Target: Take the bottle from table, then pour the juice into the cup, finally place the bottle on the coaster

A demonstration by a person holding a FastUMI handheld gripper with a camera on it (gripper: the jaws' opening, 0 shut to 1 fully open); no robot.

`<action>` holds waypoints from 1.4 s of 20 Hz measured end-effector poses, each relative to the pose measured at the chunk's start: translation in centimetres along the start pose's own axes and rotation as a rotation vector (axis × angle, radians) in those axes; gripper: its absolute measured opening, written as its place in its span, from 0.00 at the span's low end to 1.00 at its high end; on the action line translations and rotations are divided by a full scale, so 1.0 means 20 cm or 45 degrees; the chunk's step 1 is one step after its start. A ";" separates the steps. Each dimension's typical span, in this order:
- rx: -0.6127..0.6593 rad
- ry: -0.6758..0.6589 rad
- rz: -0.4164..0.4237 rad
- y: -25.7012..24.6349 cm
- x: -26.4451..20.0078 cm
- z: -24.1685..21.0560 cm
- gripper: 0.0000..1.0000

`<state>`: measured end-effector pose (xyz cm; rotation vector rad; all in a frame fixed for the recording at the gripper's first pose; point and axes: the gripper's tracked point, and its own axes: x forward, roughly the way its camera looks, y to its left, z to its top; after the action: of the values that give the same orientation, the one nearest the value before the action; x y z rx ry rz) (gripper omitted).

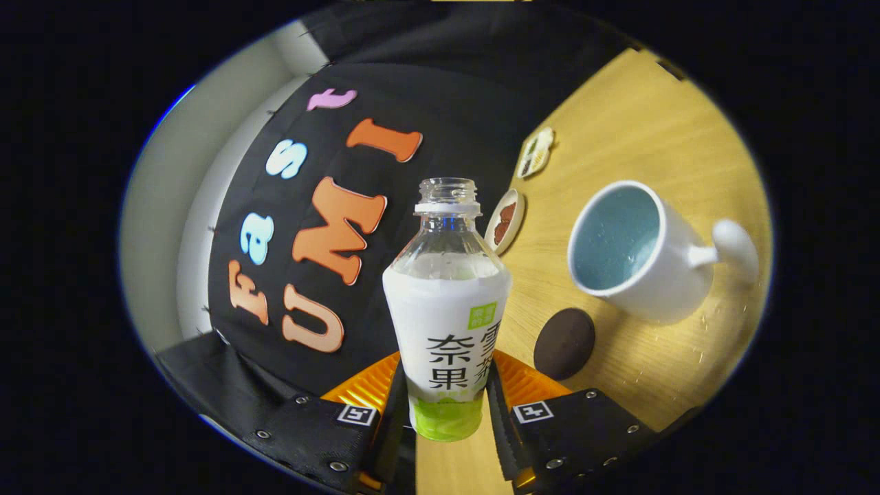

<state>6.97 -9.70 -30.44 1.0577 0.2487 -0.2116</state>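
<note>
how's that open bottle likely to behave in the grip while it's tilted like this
The bottle is thin clear plastic, so it will probably flex under the hand-held gripper, whose fingers press both its sides. With no cap on, it may spill if jolted. The smooth label could let it slip.

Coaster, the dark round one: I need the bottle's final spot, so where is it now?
In the gripper view the dark coaster lies on the table, just beyond the gripper shut on the bottle, near the white cup.

Fisheye on the tongs (445, 405), facing forward, tilted, close to table (639, 117)
</note>
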 end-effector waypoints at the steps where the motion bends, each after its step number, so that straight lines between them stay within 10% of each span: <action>1: -0.122 -0.011 0.002 0.01 0.01 0.01 0.57; 19: -1.410 -0.069 -0.132 0.06 0.24 0.08 0.58; 28: -1.456 0.011 -0.224 -0.11 0.34 0.05 0.58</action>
<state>12.99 -12.00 -33.77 -0.0979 0.3997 -0.1794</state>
